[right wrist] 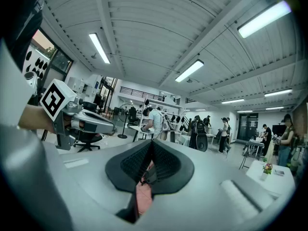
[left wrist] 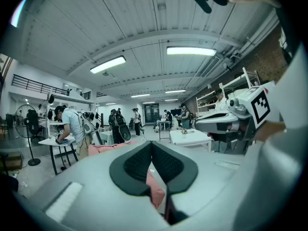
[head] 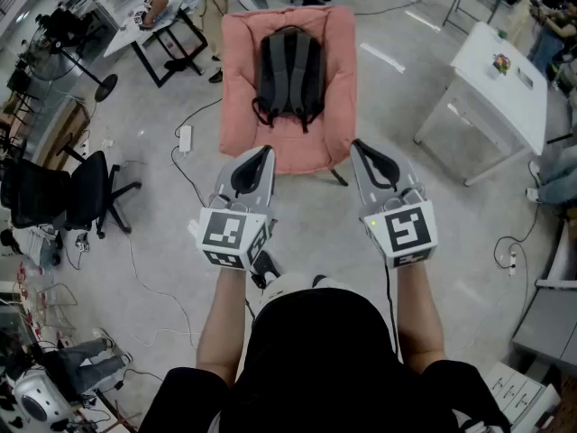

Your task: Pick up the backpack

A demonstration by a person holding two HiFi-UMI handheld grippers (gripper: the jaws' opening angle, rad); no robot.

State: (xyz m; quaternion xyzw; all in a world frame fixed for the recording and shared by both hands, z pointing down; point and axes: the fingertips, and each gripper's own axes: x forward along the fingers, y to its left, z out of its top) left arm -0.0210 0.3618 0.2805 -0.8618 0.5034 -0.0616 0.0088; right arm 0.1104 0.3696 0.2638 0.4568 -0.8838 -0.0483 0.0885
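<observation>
Grey concrete floor [head: 311,215] of a busy open workshop, strewn with cables, spreads beneath a person standing before a pink cushioned folding chair [head: 239,106]. On its seat lies the dark grey backpack [head: 290,70], flat, with its shoulder straps facing up. It sits in the middle of the cushion and nothing touches it.

The person's two bare forearms [head: 221,323] reach forward side by side and roughly parallel, each ending in a grey hand-held gripper topped by a marker cube. Both grippers are held close to level (tipped only slightly down) and point towards the chair.

The left gripper [head: 263,152] has its black ribbed pads pressed together with nothing between them, as the left gripper view confirms [left wrist: 151,143]. The right gripper [head: 359,147] is likewise closed on nothing, its pads meeting in the right gripper view [right wrist: 151,142]. Pink cushion shows only through the slit below each pair of pads.

Seen from above, both tips line up with the chair's front edge, well short of the backpack. The grippers are well apart from each other.

A white rectangular table [head: 500,93] stands to the right of the chair, and a black wheeled office chair [head: 86,188] to the left.
</observation>
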